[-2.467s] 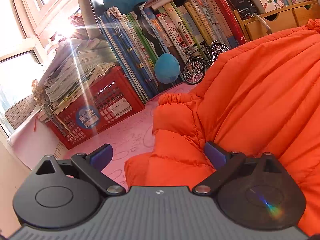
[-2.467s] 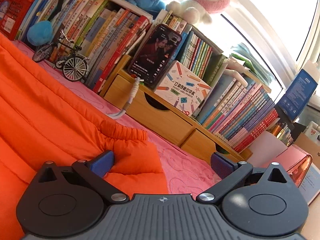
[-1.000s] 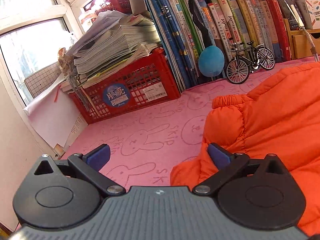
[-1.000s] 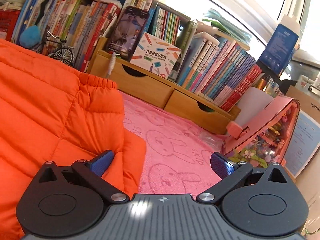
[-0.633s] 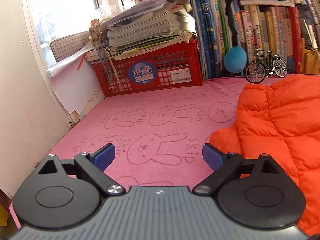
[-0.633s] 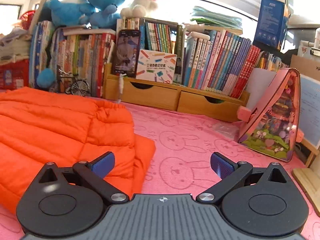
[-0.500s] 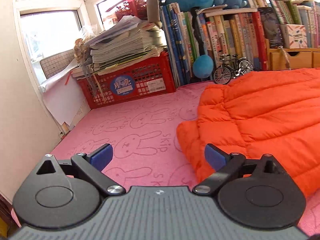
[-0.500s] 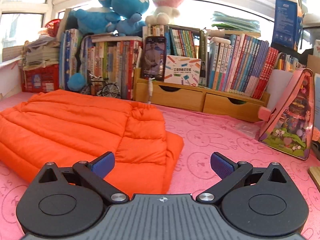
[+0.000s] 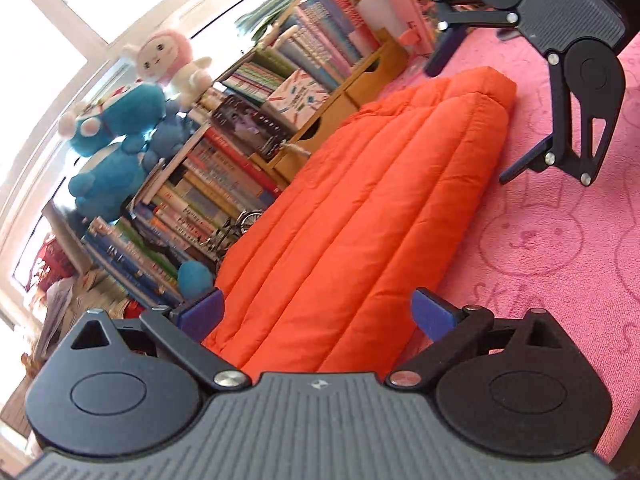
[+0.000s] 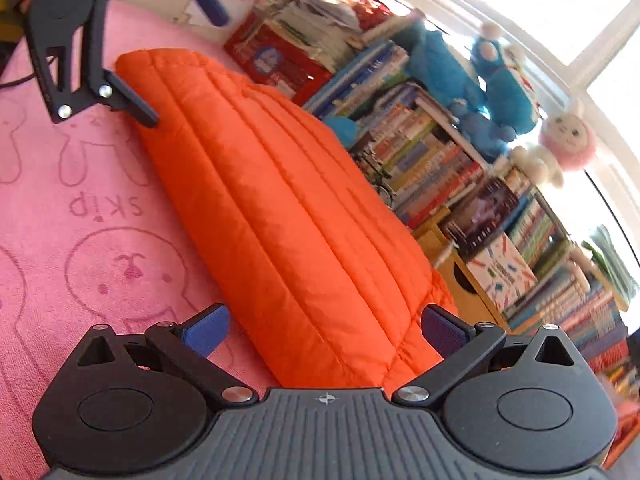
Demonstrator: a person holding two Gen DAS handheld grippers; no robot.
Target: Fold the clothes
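The orange padded jacket (image 9: 360, 208) lies as a long, flattened bundle on the pink rabbit-print cloth (image 9: 560, 240) covering the worktop, running alongside the row of books (image 9: 216, 188) at the back edge. Half a second ago both cameras looked squarely toward the shelves; now each is swung round to sight along the jacket from an opposite end, so the left tongs (image 9: 316, 312) and the right tongs (image 10: 324, 328) face one another. Both pairs have their blue pads spread wide apart, holding nothing, each straddling a short end of the bundle. This suggests the earlier fold is laid down and the ends are next to be brought together. The cloth edge nearest each camera is hidden behind the black tong body, so whether the pads touch the fabric cannot be told, and the sleeves are out of sight.
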